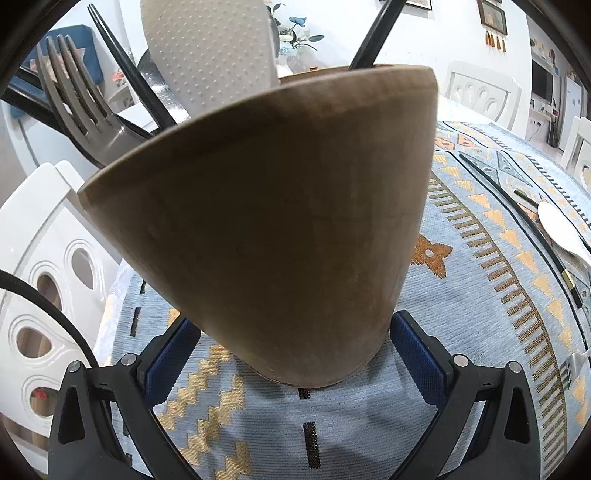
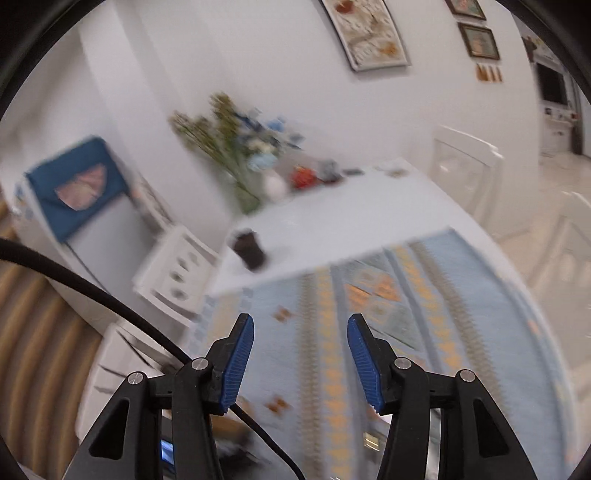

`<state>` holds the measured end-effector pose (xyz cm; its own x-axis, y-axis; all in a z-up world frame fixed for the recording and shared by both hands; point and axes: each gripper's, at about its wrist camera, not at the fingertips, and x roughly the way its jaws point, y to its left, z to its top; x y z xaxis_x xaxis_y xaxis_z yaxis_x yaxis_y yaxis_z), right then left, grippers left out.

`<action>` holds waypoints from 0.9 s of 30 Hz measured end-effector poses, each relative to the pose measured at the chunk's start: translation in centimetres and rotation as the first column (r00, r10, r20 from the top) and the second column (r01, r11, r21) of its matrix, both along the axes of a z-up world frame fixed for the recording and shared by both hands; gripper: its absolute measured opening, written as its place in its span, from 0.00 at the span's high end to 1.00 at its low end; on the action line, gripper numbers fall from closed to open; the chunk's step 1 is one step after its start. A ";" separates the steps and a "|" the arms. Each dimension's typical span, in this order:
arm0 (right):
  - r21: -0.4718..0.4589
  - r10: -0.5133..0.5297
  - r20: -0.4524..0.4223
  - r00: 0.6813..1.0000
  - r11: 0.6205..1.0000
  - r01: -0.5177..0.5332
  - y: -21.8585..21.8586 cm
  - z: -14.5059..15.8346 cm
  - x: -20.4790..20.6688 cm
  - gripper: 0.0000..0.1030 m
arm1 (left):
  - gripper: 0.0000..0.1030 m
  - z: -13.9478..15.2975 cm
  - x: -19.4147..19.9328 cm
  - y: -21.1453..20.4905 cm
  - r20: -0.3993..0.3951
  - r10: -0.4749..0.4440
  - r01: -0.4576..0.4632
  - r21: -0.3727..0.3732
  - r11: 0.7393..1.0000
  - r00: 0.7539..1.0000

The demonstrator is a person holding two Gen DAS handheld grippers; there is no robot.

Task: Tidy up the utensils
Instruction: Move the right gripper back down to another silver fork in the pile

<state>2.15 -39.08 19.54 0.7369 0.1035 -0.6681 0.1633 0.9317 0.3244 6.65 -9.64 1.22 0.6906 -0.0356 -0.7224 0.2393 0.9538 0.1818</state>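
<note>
Left gripper (image 1: pixel 291 363) clamps its blue pads against the tall brown wooden utensil holder (image 1: pixel 273 221), tilted above the patterned blue tablecloth (image 1: pixel 480 295). A grey metal fork (image 1: pixel 79 103) stands inside. Right gripper (image 2: pixel 301 363) hangs half-open, empty, over the cloth.

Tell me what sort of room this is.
Probably a home dining room: a table under a patterned cloth, white dining chairs around it, framed pictures on the wall and a vase of flowers.
</note>
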 end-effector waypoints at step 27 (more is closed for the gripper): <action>-0.089 0.368 -0.528 0.766 0.873 -0.480 7.0 -18.7 -4.1 0.56 | 0.00 -0.8 -0.4 -3.2 0.019 0.013 -0.015 0.104 0.994 1.000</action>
